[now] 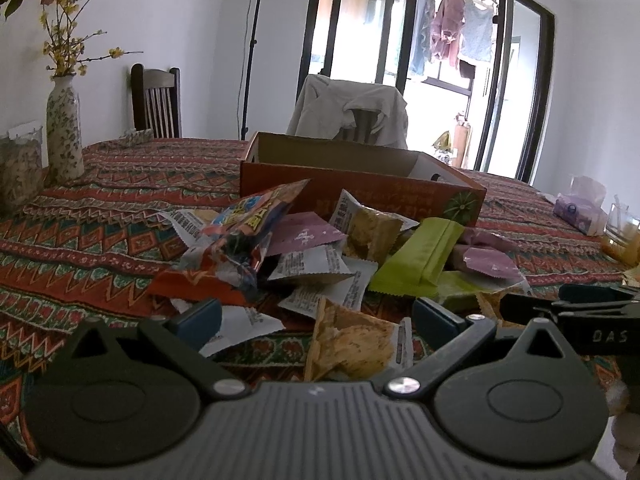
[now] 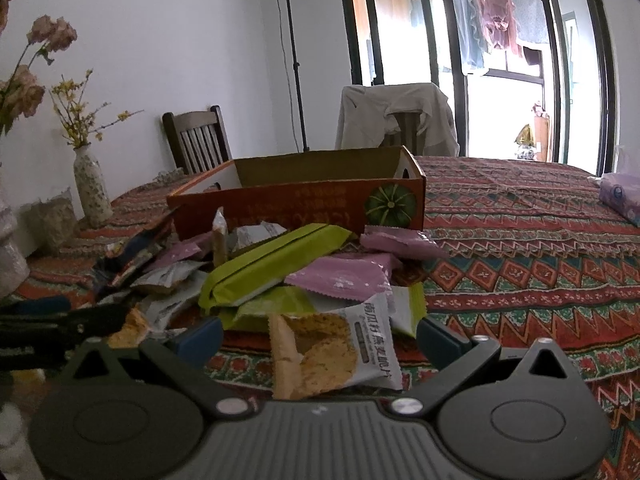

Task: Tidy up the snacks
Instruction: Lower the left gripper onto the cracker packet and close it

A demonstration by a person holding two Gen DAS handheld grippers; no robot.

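While both tongs hover low over patterned surface (image 1: 100, 208), snack pile (image 1: 320, 256) sits mid-surface, just in front of orange cardboard box (image 1: 360, 184). Left tongs (image 1: 316, 316): spread apart, grasping nothing, cracker packet (image 1: 352, 344) lying between fingers. Right tongs (image 2: 318, 336): spread apart, grasping nothing, pumpkin cracker packet (image 2: 332, 352) between fingers. Green packet (image 2: 272, 268), purple sachets (image 2: 340, 280) further back.

Tablecloth (image 2: 520, 264): red, teal, white zigzag bands. Box (image 2: 300, 204): orange, green pumpkin print. Near packets: lime green (image 2: 272, 264), mauve (image 2: 340, 276). Far left vase (image 1: 64, 128): white, floral speckle
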